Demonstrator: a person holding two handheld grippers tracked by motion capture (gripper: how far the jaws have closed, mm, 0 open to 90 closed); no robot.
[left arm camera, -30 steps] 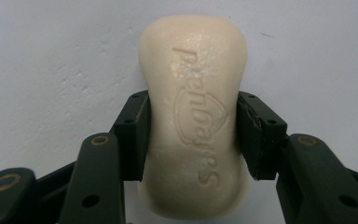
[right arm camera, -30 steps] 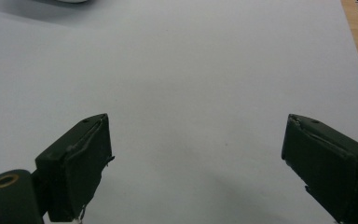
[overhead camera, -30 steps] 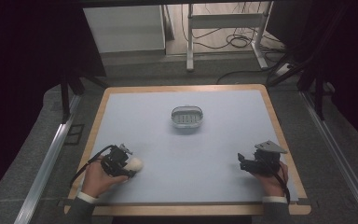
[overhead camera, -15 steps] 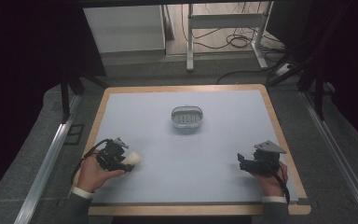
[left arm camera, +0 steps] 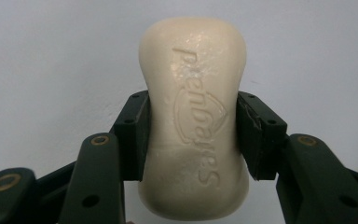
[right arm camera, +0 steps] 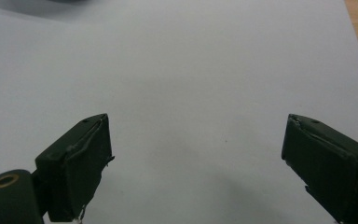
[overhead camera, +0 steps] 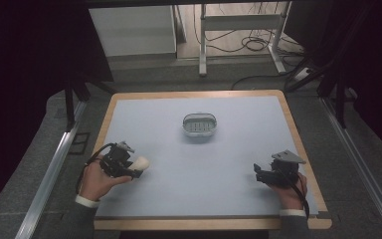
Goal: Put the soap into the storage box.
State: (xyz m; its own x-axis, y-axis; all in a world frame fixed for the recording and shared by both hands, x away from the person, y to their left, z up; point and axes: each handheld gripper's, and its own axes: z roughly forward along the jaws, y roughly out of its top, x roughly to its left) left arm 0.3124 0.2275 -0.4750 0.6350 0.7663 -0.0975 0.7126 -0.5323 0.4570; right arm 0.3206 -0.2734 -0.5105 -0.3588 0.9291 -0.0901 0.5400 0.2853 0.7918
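A small oval soap dish [overhead camera: 199,124] sits near the middle of the tabletop [overhead camera: 204,169]. Toward the person's side of the dish and off to its left, the left tool [overhead camera: 138,167] has its jaws clamped on the narrow waist of a cream soap bar [left arm camera: 195,116]. Well apart from the dish on its other side, the right tool [overhead camera: 258,174] hovers low with jaws spread wide, nothing between them.
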